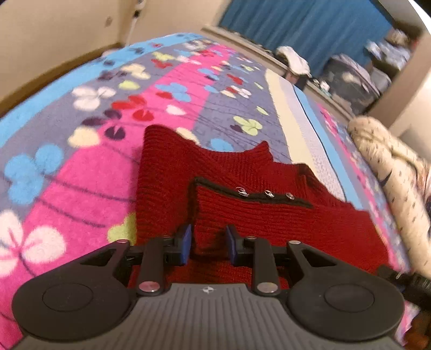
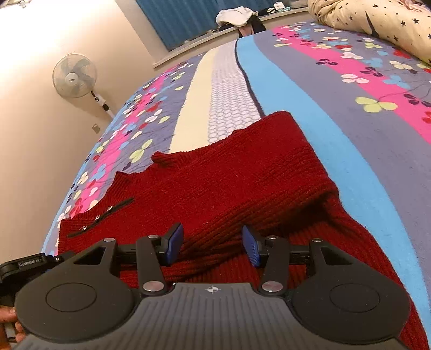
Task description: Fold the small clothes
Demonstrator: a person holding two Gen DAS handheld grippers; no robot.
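Note:
A small red knit sweater (image 1: 242, 215) lies on the flowered bed cover, with a black-trimmed button placket (image 1: 266, 193) on its shoulder. My left gripper (image 1: 208, 243) is open, its blue pads (image 1: 186, 243) standing on either side of a raised fold of the red knit. In the right wrist view the same sweater (image 2: 229, 183) lies with a sleeve folded across its body. My right gripper (image 2: 212, 242) is open just above that sleeve, with knit between the pads (image 2: 252, 245). The left gripper's body (image 2: 24, 265) shows at the left edge.
The bed cover (image 1: 80, 167) has pink, blue and grey stripes with flowers. A cream star-print duvet (image 2: 377, 24) lies bunched at the far right. A standing fan (image 2: 75, 75) stands by the wall. Blue curtains (image 1: 309, 24) and a cluttered sill lie beyond the bed.

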